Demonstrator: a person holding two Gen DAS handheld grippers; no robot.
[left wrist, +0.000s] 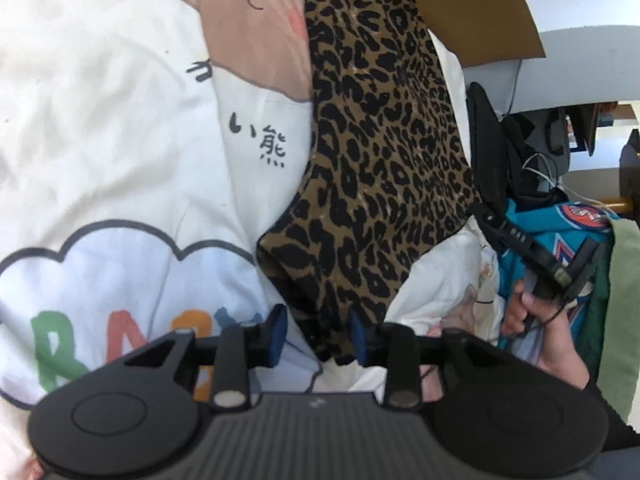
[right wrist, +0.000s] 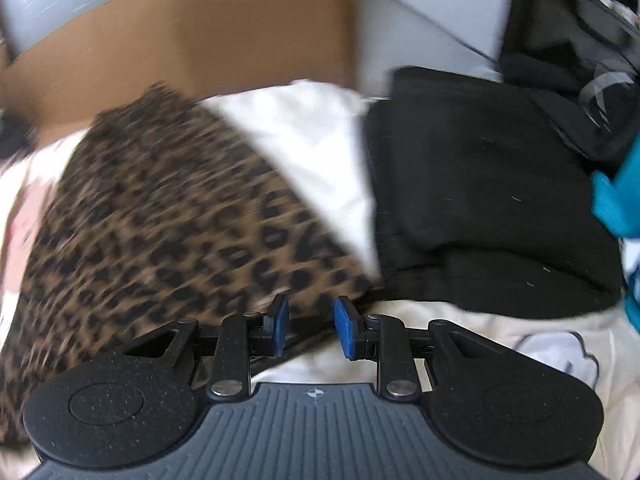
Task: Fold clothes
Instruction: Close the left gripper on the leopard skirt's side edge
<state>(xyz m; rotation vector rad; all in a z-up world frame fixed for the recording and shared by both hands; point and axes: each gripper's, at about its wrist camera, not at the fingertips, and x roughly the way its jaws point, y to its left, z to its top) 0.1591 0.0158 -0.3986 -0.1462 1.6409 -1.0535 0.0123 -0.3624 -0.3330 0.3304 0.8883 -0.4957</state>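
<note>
My left gripper [left wrist: 318, 334] and right gripper [right wrist: 310, 328] both stand spread with a gap between the blue pads, grasping nothing. The leopard garment [left wrist: 380, 152] lies as a long narrow strip on the white sheet [left wrist: 100, 120], its near end just ahead of both tools. To fold well, I'd pinch only the 2 near corners, evenly, clear of the sheet beneath.

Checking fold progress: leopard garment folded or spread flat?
Folded, at least partly: the leopard-print garment lies as a narrow doubled strip on the white bear-print sheet, with a rounded fold edge at its near end.
</note>
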